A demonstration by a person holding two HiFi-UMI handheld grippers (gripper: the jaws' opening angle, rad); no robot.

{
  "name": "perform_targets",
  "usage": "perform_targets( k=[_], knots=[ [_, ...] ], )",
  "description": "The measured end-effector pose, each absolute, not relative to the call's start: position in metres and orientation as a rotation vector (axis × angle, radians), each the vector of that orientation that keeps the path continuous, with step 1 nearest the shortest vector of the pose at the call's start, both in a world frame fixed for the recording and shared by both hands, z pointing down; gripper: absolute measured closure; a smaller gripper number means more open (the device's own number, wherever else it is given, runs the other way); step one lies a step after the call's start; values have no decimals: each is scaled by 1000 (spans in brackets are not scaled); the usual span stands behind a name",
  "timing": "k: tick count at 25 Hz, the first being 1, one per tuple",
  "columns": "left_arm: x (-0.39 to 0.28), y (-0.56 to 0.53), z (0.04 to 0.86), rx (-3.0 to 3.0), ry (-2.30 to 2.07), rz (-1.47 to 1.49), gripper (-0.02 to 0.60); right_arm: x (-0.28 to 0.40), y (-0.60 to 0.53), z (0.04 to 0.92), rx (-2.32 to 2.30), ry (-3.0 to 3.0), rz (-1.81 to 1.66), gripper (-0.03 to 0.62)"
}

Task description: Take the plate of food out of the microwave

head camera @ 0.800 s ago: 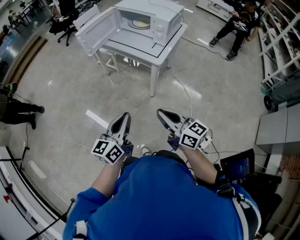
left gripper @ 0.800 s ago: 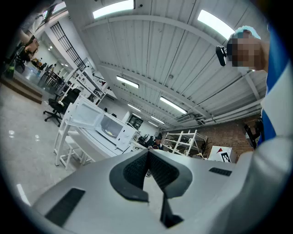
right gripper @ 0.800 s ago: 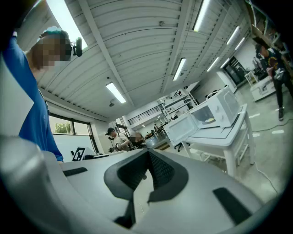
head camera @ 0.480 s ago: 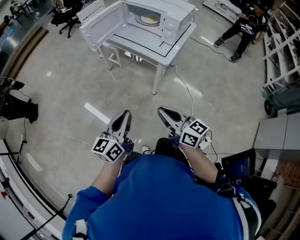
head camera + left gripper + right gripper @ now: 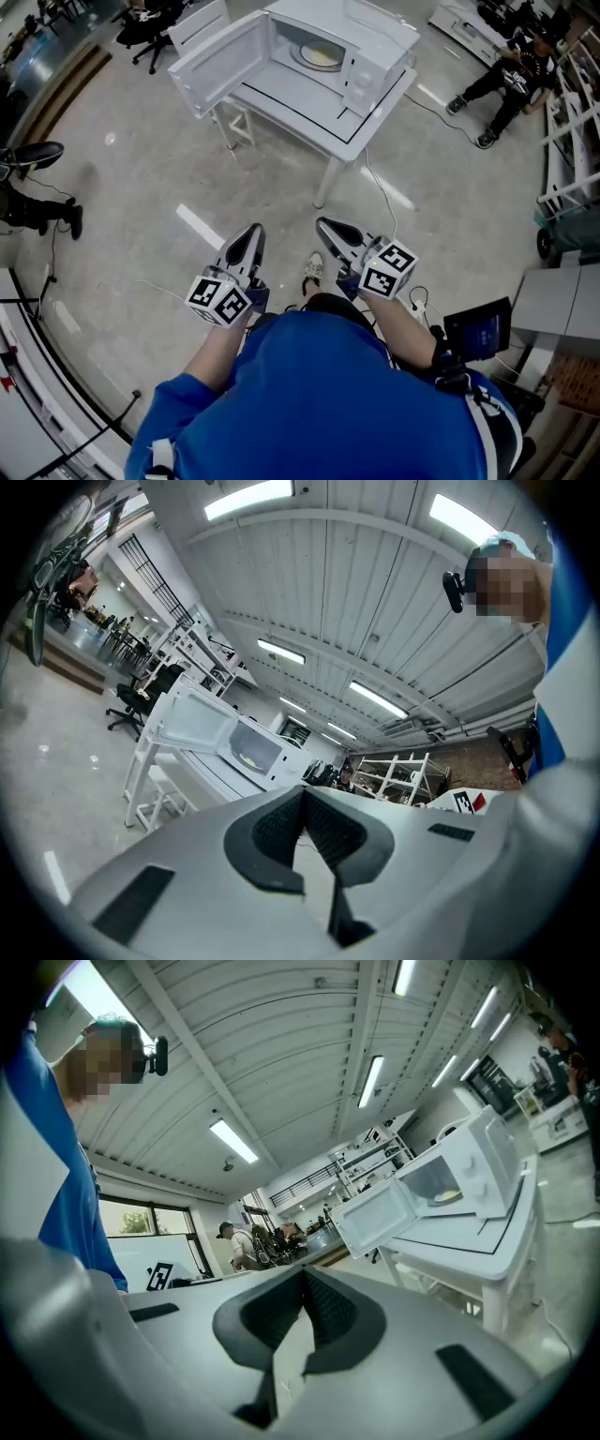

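Observation:
A white microwave (image 5: 361, 42) stands on a white table (image 5: 309, 108) at the top of the head view, its door (image 5: 220, 58) swung open to the left. Inside it lies a plate of food (image 5: 320, 56), also seen far off as the plate (image 5: 251, 759) and the plate (image 5: 447, 1196). My left gripper (image 5: 253, 230) and right gripper (image 5: 323, 225) are held close to my body, well short of the table, both shut with nothing between the pads.
A white stool (image 5: 236, 122) stands under the table's left side. A cable (image 5: 384, 202) runs across the floor from the table. A person sits at the top right (image 5: 502, 80); shelving (image 5: 567, 112) lines the right side. A tablet (image 5: 478, 330) is near my right elbow.
The table and microwave have come nearer and shifted right in the head view as I walk toward them. Both grippers keep their pose, shut.

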State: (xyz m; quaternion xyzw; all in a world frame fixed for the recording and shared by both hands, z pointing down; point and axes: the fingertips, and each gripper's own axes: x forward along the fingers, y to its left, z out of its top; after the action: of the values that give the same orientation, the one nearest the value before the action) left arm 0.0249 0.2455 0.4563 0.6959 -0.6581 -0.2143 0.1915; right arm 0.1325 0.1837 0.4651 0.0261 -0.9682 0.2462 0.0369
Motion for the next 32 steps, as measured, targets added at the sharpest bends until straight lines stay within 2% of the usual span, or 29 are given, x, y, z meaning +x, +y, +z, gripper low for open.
perform_targets(
  k=[17,32],
  knots=[
    [-22,76,437,1964,-1911,-515,572,84,24,450,14,-3019,762,603],
    [-84,-37,449,2052,-1749,-464,572,39,-57,466,289,-2998,801,603]
  ],
)
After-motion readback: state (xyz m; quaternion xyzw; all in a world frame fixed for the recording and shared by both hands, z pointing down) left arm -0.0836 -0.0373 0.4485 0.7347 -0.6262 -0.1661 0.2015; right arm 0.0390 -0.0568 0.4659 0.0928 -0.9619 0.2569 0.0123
